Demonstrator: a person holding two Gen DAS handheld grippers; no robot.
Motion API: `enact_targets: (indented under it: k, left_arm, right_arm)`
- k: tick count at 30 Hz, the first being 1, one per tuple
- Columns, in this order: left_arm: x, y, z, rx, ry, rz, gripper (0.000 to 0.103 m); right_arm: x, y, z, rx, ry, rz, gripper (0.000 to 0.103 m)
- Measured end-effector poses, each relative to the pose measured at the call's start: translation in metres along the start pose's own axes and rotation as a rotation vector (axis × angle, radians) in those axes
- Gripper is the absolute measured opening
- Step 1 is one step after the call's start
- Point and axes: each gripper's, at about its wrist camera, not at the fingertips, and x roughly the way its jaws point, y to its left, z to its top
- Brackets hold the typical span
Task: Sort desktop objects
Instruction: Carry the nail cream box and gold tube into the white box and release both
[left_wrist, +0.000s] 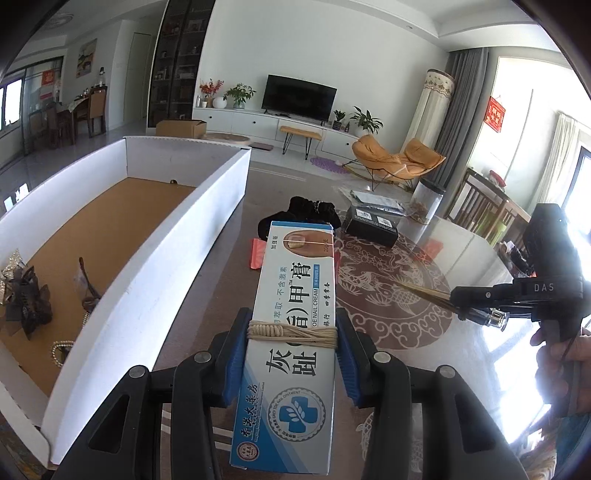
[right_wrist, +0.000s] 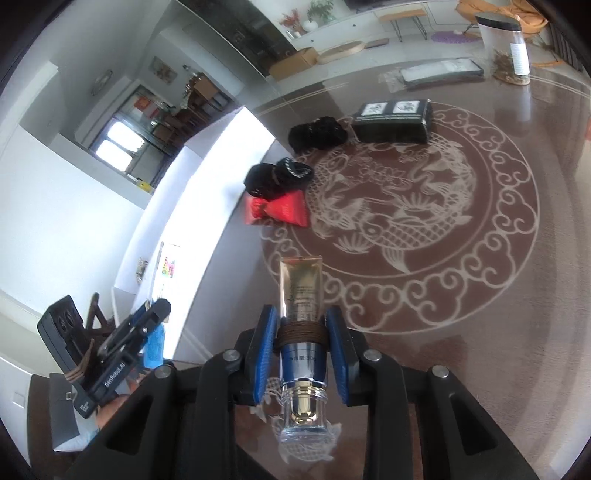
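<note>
My left gripper (left_wrist: 293, 334) is shut on a white and blue nail cream box (left_wrist: 291, 332) bound with a rubber band, held above the table to the right of the white sorting box (left_wrist: 155, 266). My right gripper (right_wrist: 301, 345) is shut on a gold cosmetic tube (right_wrist: 301, 295) with a blue base and clear cap, held above the table. The right gripper also shows in the left wrist view (left_wrist: 480, 302) at the right with the tube. The left gripper shows at the lower left of the right wrist view (right_wrist: 147, 321).
The sorting box holds dark hair accessories (left_wrist: 26, 295) on its brown floor. On the patterned table lie a red packet (right_wrist: 277, 210), a black round lid (right_wrist: 293, 168), black fabric (right_wrist: 317, 133), a black box (right_wrist: 391, 123), a flat packet (right_wrist: 439, 72) and a clear jar (right_wrist: 506, 44).
</note>
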Motion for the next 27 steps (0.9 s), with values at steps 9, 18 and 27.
enact_targets:
  k: [9,18,27]
  left_arm:
    - [-0.045,0.122,0.062,-0.211,-0.052,0.178,0.044]
    - [-0.002,0.203,0.048,-0.296,0.121,0.360,0.044]
    - [0.011,0.213,0.027,-0.301,0.185,0.428,0.069]
  right_arm:
    - [0.063,0.147,0.083,-0.155,-0.101,0.181,0.029]
    - [0.209,0.268,0.095,-0.380,-0.044,0.135,0.029]
    - [0.278,0.282,0.076,-0.459,0.062,0.031,0.052]
